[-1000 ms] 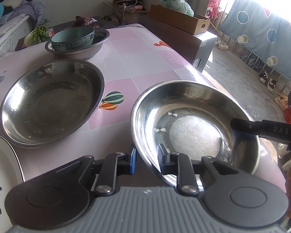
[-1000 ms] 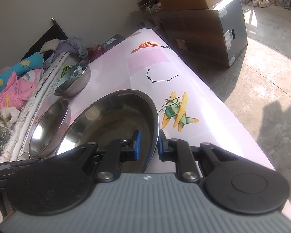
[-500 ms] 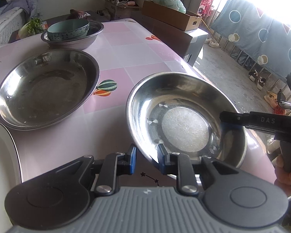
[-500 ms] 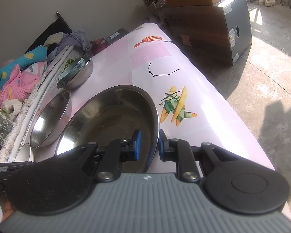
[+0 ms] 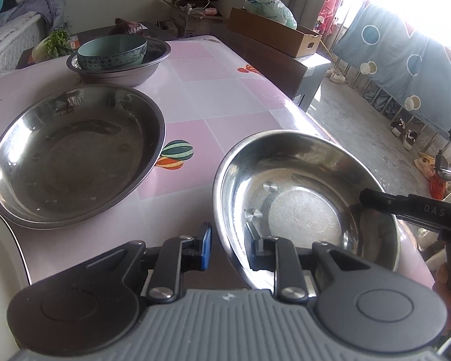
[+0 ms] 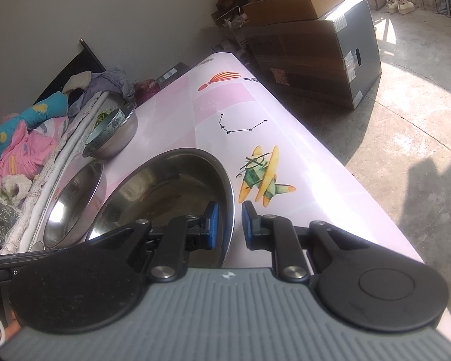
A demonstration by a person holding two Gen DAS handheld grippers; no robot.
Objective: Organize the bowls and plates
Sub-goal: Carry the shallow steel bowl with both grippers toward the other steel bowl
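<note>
So closest to the lens in the left wrist view, the left gripper (image 5: 228, 246) has its fingers straddling the near rim of the steel bowl (image 5: 303, 201), one blue pad outside and the other inside, with a visible gap on the outer side, so I'd say narrow but not really clamped. Over in the right wrist view the right gripper (image 6: 228, 225) does the same thing on the opposite rim of that steel bowl (image 6: 165, 189), and there's daylight between the rim and its outer pad too. Two grippers on opposite edges makes sense to me: a wide, slick, shallow bowl would tip or spin if you grabbed it from one side only. Its right finger pokes in at about 3 o'clock in the left view. The bowl sits near the table (image 5: 225, 96) edge, at roughly 4 o'clock. Off at 9 o'clock is a bigger steel basin (image 5: 75, 156), empty, and my guess is that's the nesting target since the sizes look compatible. A white plate (image 5: 0, 270) peeks in at 8 o'clock, mostly cut off. Farther back at 11 o'clock a teal ceramic bowl (image 5: 112, 52) already sits inside another steel bowl (image 5: 120, 70), so stacking by nesting seems to be the plan. Cardboard boxes (image 5: 273, 33) are beyond the table.
</note>
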